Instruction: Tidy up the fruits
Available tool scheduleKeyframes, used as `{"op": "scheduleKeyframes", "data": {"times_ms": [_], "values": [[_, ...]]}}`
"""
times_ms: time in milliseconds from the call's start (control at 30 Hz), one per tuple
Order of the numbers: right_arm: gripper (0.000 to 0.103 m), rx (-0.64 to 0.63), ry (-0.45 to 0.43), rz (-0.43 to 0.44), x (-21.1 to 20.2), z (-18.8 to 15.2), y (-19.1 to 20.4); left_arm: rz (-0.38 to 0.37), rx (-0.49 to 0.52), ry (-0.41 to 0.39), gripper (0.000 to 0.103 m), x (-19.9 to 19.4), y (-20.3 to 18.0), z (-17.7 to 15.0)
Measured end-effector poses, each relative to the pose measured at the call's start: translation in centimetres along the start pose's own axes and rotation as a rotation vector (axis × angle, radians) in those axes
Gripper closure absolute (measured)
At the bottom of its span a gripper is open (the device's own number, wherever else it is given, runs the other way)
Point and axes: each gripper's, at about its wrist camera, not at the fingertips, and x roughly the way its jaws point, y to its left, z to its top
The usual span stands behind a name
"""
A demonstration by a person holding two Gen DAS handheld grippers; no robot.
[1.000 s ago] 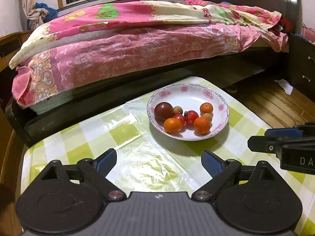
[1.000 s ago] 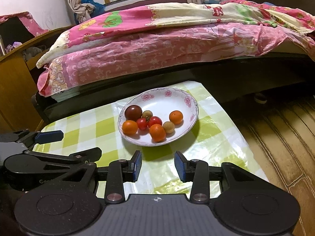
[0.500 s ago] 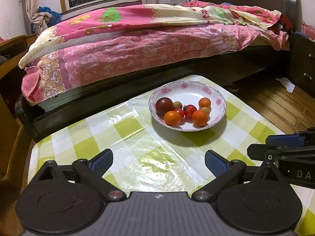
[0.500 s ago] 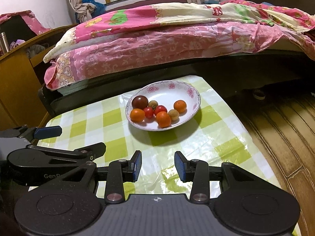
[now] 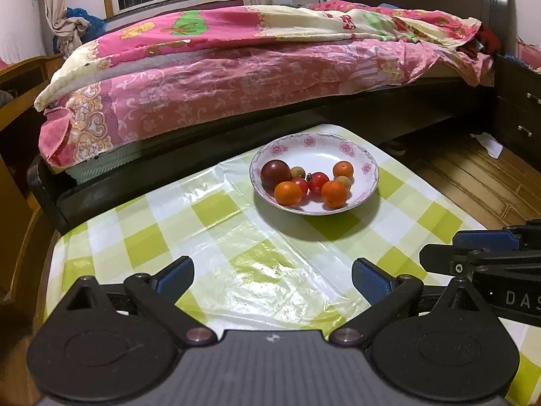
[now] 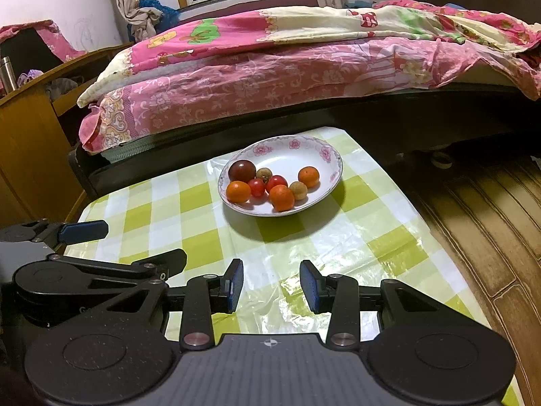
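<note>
Behind the bowl (image 5: 367,182) we've got the bed (image 5: 236,67), and under it the checked tablecloth (image 5: 152,233). Our left gripper (image 5: 272,275) hangs well short of the bowl, spread wide, nothing in it. Right gripper (image 6: 271,282) is also short of it, at a narrower gap, empty. Inside the bowl: a dark plum (image 5: 275,173), oranges (image 5: 288,193), little tomatoes (image 5: 318,182).

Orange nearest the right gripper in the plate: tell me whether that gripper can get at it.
Probably yes. The right gripper is open, holds nothing, and only bare tablecloth lies before the plate. The orange sits at the near rim, though neighbouring fruits crowd it.
</note>
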Motion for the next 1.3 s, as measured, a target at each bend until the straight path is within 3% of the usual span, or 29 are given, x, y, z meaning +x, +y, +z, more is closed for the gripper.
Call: {"op": "scheduleKeyframes", "data": {"times_ms": [700,1300], "values": [[0.068,0.016,0.005,-0.044,-1.2,-1.6,0.2,-0.011,-0.043,0.0,0.0,-1.7,0.0,-1.2],[0.067,0.016,-0.005,-0.02,-2.2,-2.3,0.8,0.008,-0.041,0.0,0.0,-2.4,0.0,-1.9]]}}
